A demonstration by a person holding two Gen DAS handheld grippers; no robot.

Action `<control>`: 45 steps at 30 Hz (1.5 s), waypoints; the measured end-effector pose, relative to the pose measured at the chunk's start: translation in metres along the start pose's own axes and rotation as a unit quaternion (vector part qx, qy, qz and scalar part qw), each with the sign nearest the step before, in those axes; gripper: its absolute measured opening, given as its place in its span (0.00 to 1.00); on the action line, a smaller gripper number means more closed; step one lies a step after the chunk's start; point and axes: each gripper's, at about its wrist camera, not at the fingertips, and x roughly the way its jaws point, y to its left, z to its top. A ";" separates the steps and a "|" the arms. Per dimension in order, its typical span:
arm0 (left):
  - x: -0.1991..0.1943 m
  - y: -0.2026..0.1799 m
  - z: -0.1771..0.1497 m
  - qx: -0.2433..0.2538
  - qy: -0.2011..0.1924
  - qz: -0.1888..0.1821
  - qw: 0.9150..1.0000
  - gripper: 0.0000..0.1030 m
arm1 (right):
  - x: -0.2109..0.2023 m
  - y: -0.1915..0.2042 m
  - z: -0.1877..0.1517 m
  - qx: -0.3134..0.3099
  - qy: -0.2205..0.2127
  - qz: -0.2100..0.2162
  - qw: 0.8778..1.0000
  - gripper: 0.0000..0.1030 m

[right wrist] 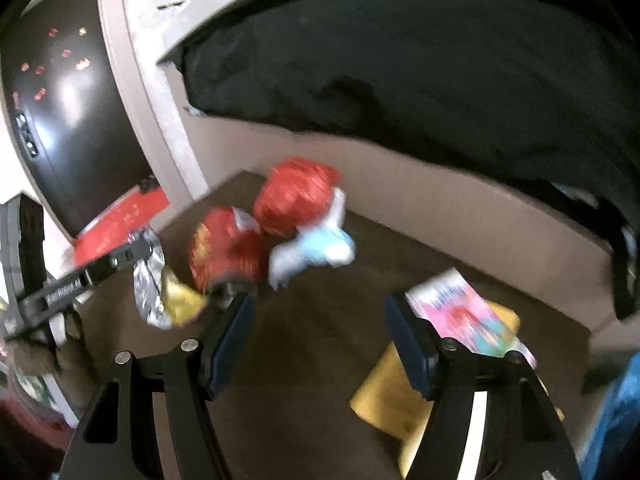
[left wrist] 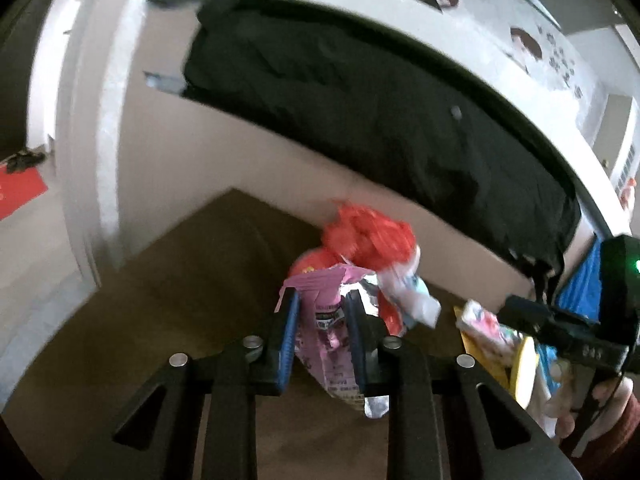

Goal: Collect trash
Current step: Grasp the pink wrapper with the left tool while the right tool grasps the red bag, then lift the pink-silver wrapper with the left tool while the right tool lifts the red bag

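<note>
The left gripper [left wrist: 322, 316] had its two blue-padded fingers [left wrist: 290, 332] drawn narrow onto a pink, foil-lined snack wrapper [left wrist: 328, 344], one pad on each side of it, so the wrapper stood pinched between them with its torn silver mouth rising above the fingertips. Just beyond those fingertips lay a crumpled red plastic bag [left wrist: 368, 236], and to the right of it a pale blue and white scrap of wrapper [left wrist: 416, 300], all on a brown carpeted floor [left wrist: 180, 288].

The right gripper [right wrist: 320, 316] held its fingers [right wrist: 230, 336] wide apart with only bare carpet between them. Touching the outer side of its right finger lay a flat pink and multicoloured printed packet [right wrist: 468, 312], resting on a yellow paper envelope [right wrist: 392, 400]. Ahead of its left fingertip sat a crumpled red and gold snack bag [right wrist: 228, 252], with the red plastic bag [right wrist: 296, 200] and the blue and white scrap [right wrist: 320, 248] further ahead. Far to the left of the fingers, the left gripper's black finger [right wrist: 92, 276] showed with the silver foil of its wrapper [right wrist: 150, 284].

Behind the litter hung a black cloth [left wrist: 360, 100] over a beige panel [left wrist: 224, 152].
</note>
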 end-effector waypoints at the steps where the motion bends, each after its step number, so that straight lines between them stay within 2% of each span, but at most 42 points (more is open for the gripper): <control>1: -0.001 0.001 0.000 0.002 -0.004 0.003 1.000 0.23 | 0.007 0.006 0.009 -0.001 -0.007 0.009 1.000 0.64; 4: 0.001 0.000 -0.001 0.017 -0.005 0.011 1.000 0.22 | 0.032 0.020 0.033 -0.007 -0.017 0.018 1.000 0.64; 9: 0.002 -0.002 -0.004 0.034 -0.008 0.024 0.999 0.21 | 0.089 0.040 0.061 -0.036 -0.012 -0.031 0.999 0.64; 13: 0.005 -0.001 -0.007 0.038 -0.006 0.028 0.999 0.21 | 0.123 0.029 0.075 -0.015 -0.004 -0.063 0.998 0.63; 15: 0.004 0.002 -0.007 0.034 -0.003 0.029 0.999 0.21 | 0.136 0.021 0.080 0.000 0.011 -0.055 0.998 0.63; 18: 0.004 0.005 -0.007 0.031 0.001 0.037 0.999 0.21 | 0.147 0.010 0.081 0.023 0.037 -0.014 0.999 0.60; 21: 0.005 0.007 -0.007 0.025 0.003 0.041 0.999 0.22 | 0.136 0.006 0.076 0.024 0.048 -0.009 0.999 0.49; 23: 0.007 0.007 -0.008 0.026 0.007 0.045 0.999 0.24 | 0.116 0.003 0.066 0.028 0.051 0.002 0.998 0.47; 27: 0.011 0.003 -0.010 0.031 0.015 0.037 0.999 0.42 | 0.069 -0.004 0.048 0.015 0.035 -0.005 0.999 0.46; 29: 0.010 0.004 -0.010 0.030 0.017 0.028 0.999 0.45 | 0.042 -0.011 0.038 0.020 0.021 -0.005 1.000 0.46; 32: 0.010 0.015 -0.007 0.011 0.023 0.026 0.999 0.54 | 0.013 -0.019 0.026 0.021 0.007 -0.020 1.000 0.46; 35: 0.017 0.024 -0.010 -0.007 0.062 0.014 0.998 0.54 | -0.010 -0.027 0.018 0.017 -0.007 -0.043 0.999 0.46; 38: 0.028 0.019 -0.022 0.004 0.101 0.012 0.995 0.54 | -0.027 -0.037 0.008 0.023 -0.016 -0.051 0.998 0.46; 40: 0.034 0.014 -0.029 0.012 0.110 0.031 0.993 0.54 | -0.030 -0.046 0.001 0.033 -0.017 -0.042 0.998 0.46; 45: 0.048 0.014 -0.028 -0.027 0.126 0.024 0.991 0.52 | -0.027 -0.050 -0.011 0.034 -0.012 -0.036 0.999 0.46</control>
